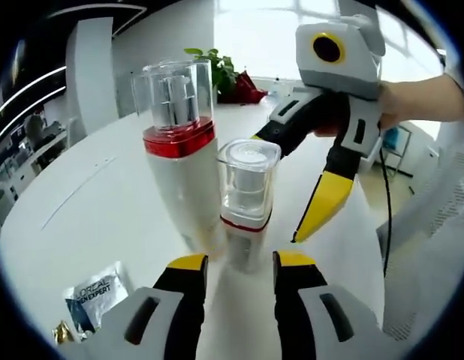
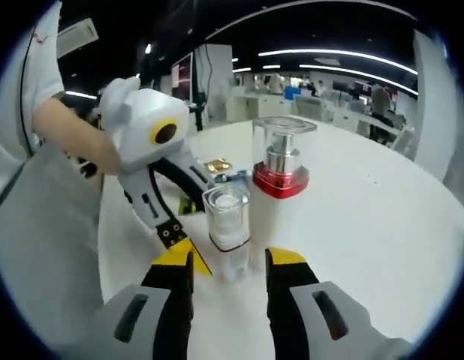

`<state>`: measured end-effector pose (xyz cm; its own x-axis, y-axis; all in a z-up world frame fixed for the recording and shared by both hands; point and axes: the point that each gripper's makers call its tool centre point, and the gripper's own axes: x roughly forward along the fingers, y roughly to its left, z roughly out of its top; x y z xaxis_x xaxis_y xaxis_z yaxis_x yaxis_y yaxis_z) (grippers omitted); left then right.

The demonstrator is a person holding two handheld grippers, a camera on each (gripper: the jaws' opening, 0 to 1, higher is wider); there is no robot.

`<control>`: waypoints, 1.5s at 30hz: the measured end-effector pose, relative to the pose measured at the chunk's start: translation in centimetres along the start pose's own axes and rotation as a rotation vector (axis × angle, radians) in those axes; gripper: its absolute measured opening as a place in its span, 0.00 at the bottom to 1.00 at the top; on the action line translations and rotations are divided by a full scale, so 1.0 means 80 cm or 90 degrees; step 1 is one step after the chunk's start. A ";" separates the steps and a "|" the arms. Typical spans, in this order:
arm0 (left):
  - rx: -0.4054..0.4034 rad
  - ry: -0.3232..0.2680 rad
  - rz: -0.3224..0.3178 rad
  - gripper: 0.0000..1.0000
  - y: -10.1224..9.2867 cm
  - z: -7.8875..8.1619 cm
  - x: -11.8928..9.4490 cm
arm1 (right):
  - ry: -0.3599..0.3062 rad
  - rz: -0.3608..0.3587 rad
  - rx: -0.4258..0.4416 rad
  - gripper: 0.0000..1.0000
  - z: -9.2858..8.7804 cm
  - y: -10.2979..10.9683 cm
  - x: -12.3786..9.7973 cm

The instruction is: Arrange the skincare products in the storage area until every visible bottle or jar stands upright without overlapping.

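left tool (image 1: pixel 239 266): black jaws, yellow tips, grey-white housing with dark oval slots
right tool (image 2: pixel 230 262): same black jaws, yellow tips, grey-white body, black cable trailing
person's sleeve (image 2: pixel 44 67): white, short
torso: light grey-white mesh-textured garment

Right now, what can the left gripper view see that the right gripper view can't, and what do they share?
Left gripper view: a leafy green plant at the table's far edge, and a printed sachet lying flat near the left tool.

Right gripper view: a gold-coloured packet behind the bottles, and ceiling light strips over an office.

Both: the tall bottle and short bottle, upright side by side on the white table.
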<state>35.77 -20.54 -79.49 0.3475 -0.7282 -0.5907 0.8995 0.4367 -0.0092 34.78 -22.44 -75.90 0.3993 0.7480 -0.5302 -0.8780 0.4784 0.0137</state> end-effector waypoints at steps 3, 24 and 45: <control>-0.005 0.001 0.004 0.36 -0.005 0.002 -0.009 | 0.009 -0.022 0.006 0.48 -0.001 0.002 -0.004; -0.099 0.010 0.056 0.53 -0.002 -0.043 -0.093 | 0.013 -0.103 0.050 0.78 0.010 0.028 -0.016; -0.178 -0.013 0.155 0.87 0.005 -0.100 -0.194 | 0.035 -0.120 0.075 0.83 0.014 0.074 -0.025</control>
<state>28.58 -4.83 -76.76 0.5506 -0.5945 -0.5860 0.6834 0.7241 -0.0926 29.07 -20.55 -73.80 0.5357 0.6150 -0.5786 -0.7509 0.6603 0.0066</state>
